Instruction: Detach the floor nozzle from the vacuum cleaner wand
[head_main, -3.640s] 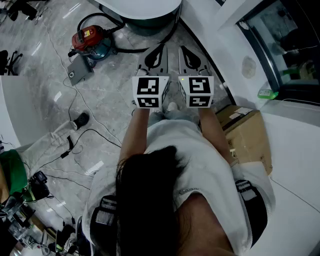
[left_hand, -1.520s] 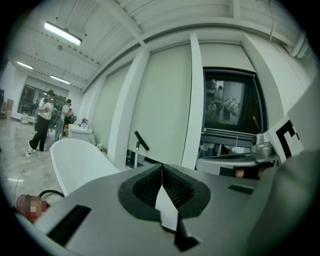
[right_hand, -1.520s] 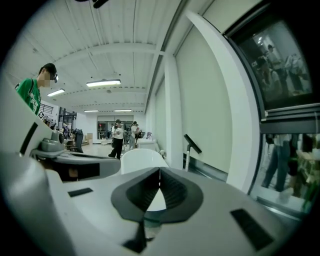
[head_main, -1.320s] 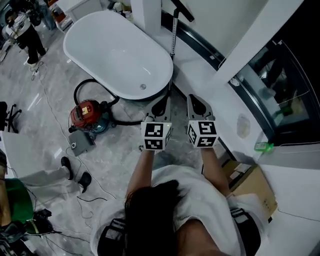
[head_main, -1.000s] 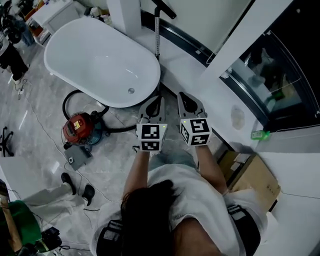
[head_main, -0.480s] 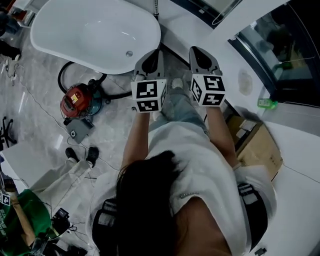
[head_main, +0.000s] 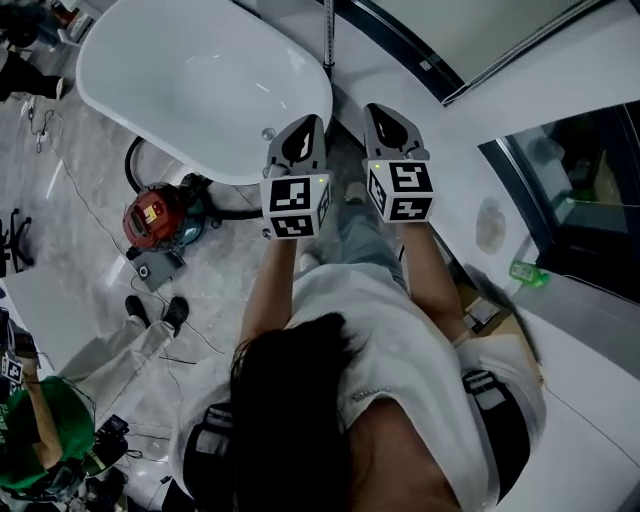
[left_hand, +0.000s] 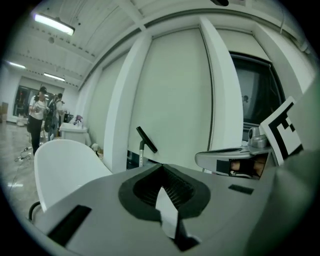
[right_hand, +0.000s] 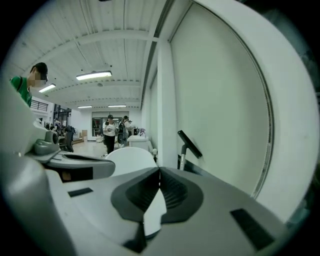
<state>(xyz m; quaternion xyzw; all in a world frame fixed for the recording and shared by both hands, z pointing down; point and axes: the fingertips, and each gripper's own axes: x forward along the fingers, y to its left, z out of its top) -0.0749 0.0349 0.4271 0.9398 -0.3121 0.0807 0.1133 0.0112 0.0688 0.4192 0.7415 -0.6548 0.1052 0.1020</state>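
Note:
The vacuum's silver wand (head_main: 328, 38) stands upright against the white wall just past the bathtub's end, and the head view cuts off its top. Its black floor nozzle (left_hand: 146, 139) sits tilted at the upper end, seen again as the nozzle (right_hand: 190, 144) in the right gripper view. The red vacuum body (head_main: 155, 214) lies on the floor left of me, its black hose (head_main: 240, 212) running under the tub. My left gripper (head_main: 308, 130) and right gripper (head_main: 378, 115) are held side by side, both shut and empty, short of the wand.
A white bathtub (head_main: 150, 60) fills the upper left. A cardboard box (head_main: 482, 308) sits by the white ledge on my right. A person's legs (head_main: 140, 325) and cables lie on the marble floor to the left. People stand far off (right_hand: 110, 131).
I have come closer to the tub and wand. Both grippers travelled forward together toward the wand's foot, staying shut. The nozzle has slid out of the head view's top.

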